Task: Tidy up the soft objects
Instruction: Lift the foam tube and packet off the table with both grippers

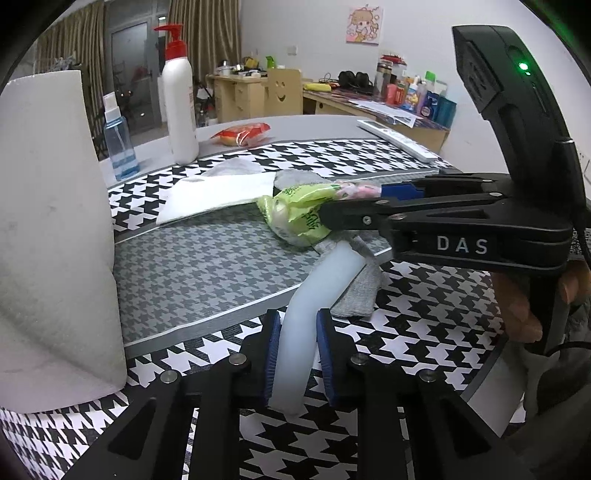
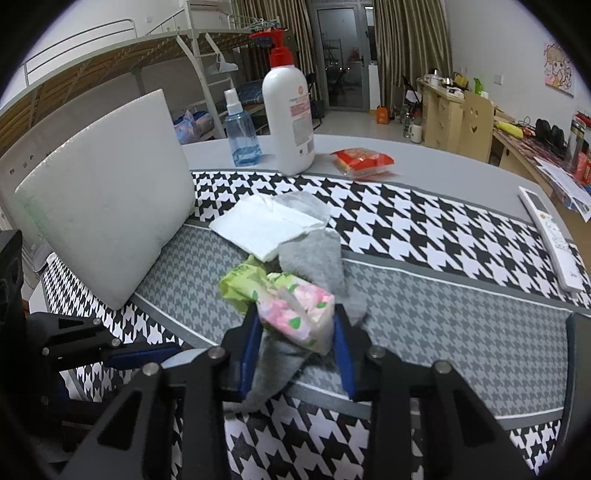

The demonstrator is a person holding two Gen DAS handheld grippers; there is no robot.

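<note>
While left hand-held gripper (image 1: 295,354) pinches translucent tube (image 1: 314,295), right hand-held gripper (image 2: 293,338) squeezes crinkly floral packet (image 2: 295,314).

On my feed, items outside the job:

- White pump bottle (image 2: 289,122), red pump head, upright at the far edge of the tabletop (image 2: 424,162).
- Blue spray bottle (image 2: 242,134), upright, just beside the pump bottle.
- Red snack packet (image 2: 362,162), lying flat, near the pump bottle's other side.
- White remote control (image 2: 552,240), lying flat at the tabletop's edge, well apart from the bottles.
- Houndstooth mat (image 2: 424,218), black-and-white with a grey band, covering the tabletop.
- Cartoon picture (image 1: 365,25) on the far wall.
- Wooden desk (image 1: 236,94) with clutter, across the room.
</note>
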